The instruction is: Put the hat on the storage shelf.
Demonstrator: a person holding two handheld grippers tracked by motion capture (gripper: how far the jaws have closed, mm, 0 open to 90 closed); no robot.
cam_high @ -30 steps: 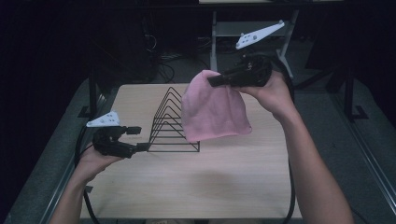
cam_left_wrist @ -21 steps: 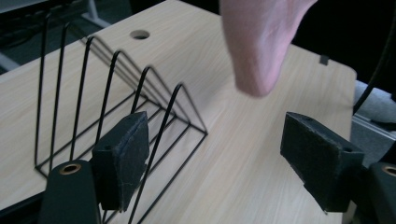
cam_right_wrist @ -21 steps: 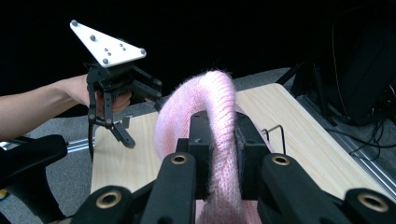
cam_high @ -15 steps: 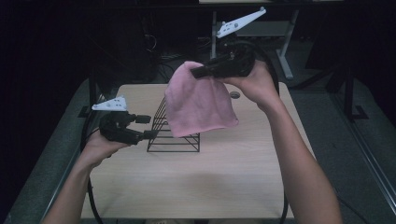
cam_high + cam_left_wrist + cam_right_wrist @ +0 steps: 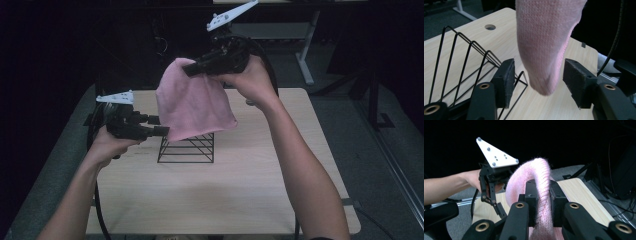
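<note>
Dark room, pale wood table (image 5: 225, 190), black wire rack (image 5: 187, 148), pink hat (image 5: 192, 102) above

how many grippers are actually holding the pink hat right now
1. The right gripper is clamped on the top of the pink hat, holding it above the wire rack. The left gripper sits at the hat's lower edge, jaws open either side of it, not gripping.

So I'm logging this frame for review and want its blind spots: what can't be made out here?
- High view: the pink hat hangs in front of the wire rack, hiding its top.
- Left gripper view: the hat's upper part is cut off by the top edge.
- Right gripper view: the right claw and hat block the table beneath; the rack is hidden.
</note>
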